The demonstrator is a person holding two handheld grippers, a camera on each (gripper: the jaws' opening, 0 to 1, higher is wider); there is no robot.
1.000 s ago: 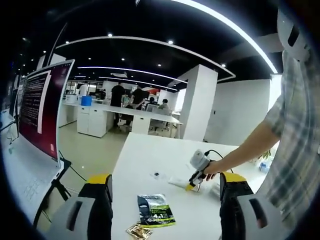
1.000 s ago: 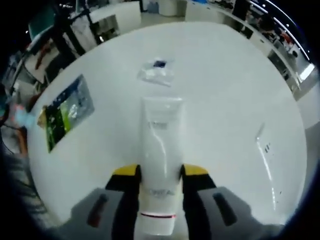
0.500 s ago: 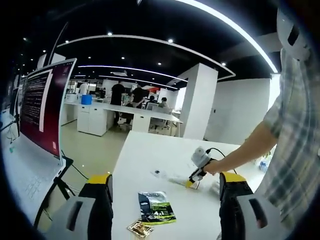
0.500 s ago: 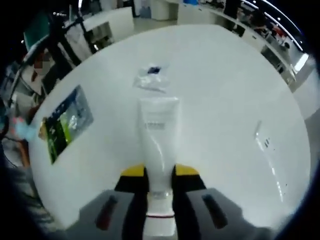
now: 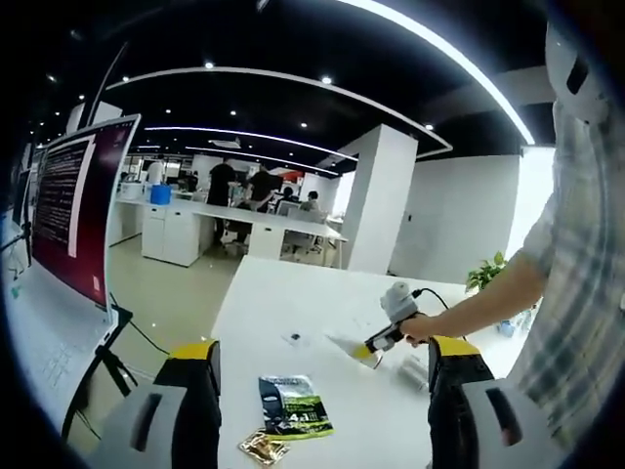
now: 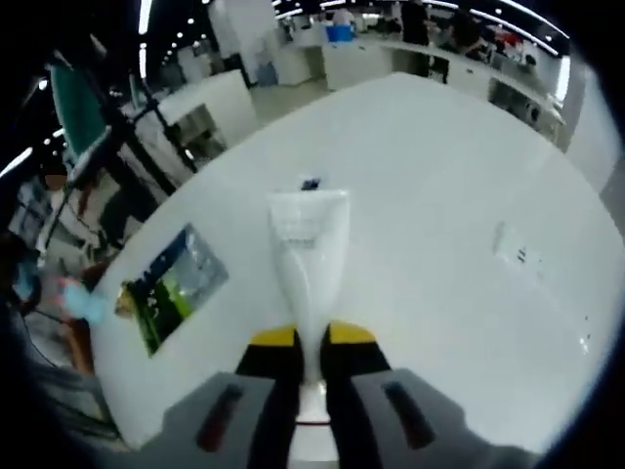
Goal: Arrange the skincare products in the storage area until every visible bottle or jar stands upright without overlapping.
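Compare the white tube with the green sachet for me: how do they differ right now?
The white tube is clamped between the right gripper's jaws and points away from them; the green sachet lies flat on the white table, untouched. The tube is plain white and tapered; the sachet is a flat rectangle printed dark green.

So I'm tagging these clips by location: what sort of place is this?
Most likely an open-plan office or lab. Long white desks with people at them stretch under curved ceiling light strips, a large monitor stands beside the white table, and a potted plant sits near the wall.
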